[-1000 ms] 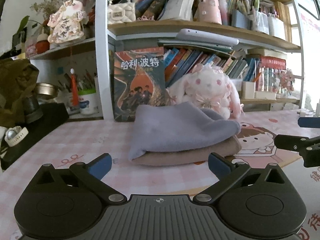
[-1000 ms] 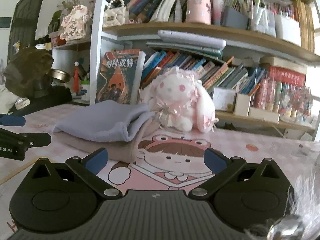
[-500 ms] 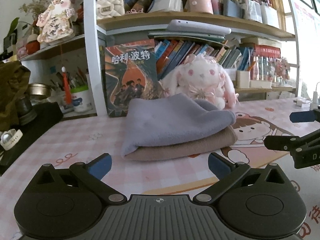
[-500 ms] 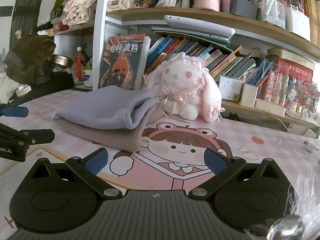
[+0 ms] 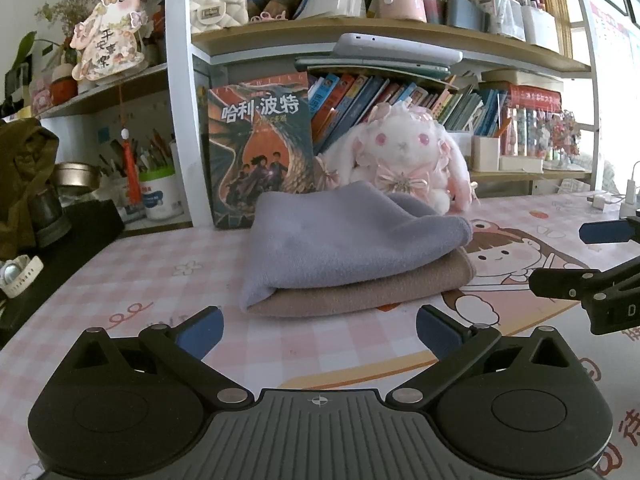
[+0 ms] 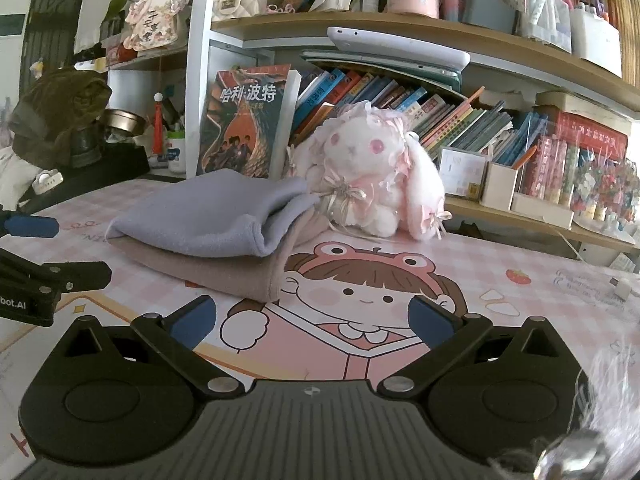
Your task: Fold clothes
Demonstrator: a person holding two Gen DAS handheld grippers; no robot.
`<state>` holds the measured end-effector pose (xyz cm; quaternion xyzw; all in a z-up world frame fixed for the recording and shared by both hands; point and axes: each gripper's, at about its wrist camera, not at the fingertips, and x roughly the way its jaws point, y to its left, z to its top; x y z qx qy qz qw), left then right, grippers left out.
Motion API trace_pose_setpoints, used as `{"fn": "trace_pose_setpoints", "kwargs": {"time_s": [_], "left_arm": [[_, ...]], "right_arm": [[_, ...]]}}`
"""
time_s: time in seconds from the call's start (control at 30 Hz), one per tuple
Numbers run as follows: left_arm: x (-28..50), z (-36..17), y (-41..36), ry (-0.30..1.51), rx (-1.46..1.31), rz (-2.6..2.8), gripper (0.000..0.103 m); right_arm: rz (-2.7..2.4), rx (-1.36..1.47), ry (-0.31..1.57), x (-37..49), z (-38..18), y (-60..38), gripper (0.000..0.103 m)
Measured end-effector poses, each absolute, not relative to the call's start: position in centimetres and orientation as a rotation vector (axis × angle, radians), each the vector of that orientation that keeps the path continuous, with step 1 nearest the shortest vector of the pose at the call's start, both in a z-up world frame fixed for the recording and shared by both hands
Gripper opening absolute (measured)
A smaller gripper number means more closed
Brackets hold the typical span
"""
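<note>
Left wrist view: folded grey cloth [image 5: 344, 240] lies long axis left-right; both hand-held grippers [image 5: 318, 328] [image 6: 312, 318] gape wide, empty.

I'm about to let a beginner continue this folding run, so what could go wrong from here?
The grey cloth lies loosely on the tan cloth; a claw pinching only the top layer could drag it askew. The plush rabbit sits right behind the stack, so pushing forward might topple it. The left claw and right claw are both open and near each other, so reaching in together may make them collide.
</note>
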<state>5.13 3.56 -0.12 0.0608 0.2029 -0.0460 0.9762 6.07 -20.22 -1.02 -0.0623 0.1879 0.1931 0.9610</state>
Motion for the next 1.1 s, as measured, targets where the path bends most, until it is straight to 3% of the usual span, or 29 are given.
{"fn": "trace_pose_setpoints", "kwargs": {"time_s": [1.1], "left_arm": [[5.14, -0.15, 3.73, 0.411, 0.115, -0.090, 0.103]], "right_arm": [[0.398, -0.123, 0.387, 6.34, -1.12, -20.29, 0.103]]}}
